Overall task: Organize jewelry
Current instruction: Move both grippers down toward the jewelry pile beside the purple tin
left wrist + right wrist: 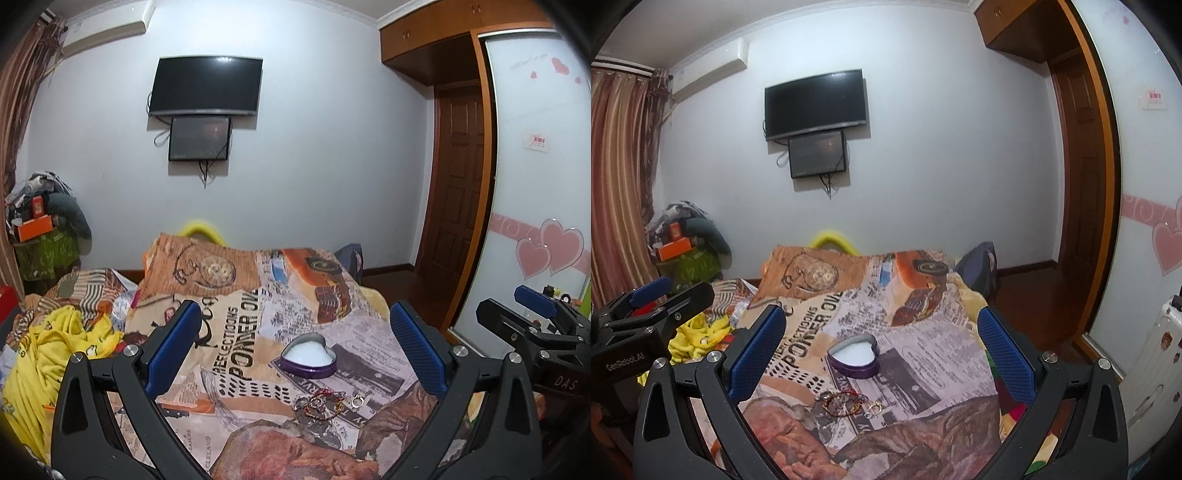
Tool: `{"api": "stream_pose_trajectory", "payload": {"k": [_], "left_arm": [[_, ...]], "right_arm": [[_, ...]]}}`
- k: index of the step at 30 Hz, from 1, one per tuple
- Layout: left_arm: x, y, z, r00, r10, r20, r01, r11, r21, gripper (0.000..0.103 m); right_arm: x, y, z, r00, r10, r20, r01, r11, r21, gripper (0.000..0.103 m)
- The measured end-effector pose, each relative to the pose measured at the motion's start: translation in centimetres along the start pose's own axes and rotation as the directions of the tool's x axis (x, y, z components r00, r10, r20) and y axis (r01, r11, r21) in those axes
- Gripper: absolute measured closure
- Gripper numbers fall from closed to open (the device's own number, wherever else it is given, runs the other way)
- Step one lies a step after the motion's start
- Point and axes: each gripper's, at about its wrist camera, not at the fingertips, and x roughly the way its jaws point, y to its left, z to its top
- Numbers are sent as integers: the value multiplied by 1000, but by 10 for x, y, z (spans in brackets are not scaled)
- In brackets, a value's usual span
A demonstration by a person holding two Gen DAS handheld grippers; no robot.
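Both claws hang spread apart, holding nothing: left claw (295,343), right claw (882,345). On the printed bedspread (236,306) sits an open heart-shaped purple box (308,357), and a small jewelry pile (327,403) lies just in front of it, apart.

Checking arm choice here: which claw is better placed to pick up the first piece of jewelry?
Left, slightly. The jewelry pile lies nearly centred between the open left claw; in the right claw view it sits left of centre. Both are empty above the bedspread.
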Motion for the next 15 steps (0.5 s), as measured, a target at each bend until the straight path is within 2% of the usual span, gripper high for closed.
{"api": "stream_pose_trajectory", "payload": {"k": [7, 15], "left_arm": [[38, 4, -15, 995, 14, -102, -14, 1000, -1, 1], [82, 13, -42, 974, 26, -224, -27, 1000, -2, 1]], "right_arm": [[30, -13, -15, 995, -23, -97, 24, 1000, 12, 0], [66, -24, -36, 972, -39, -230, 43, 999, 11, 0]]}}
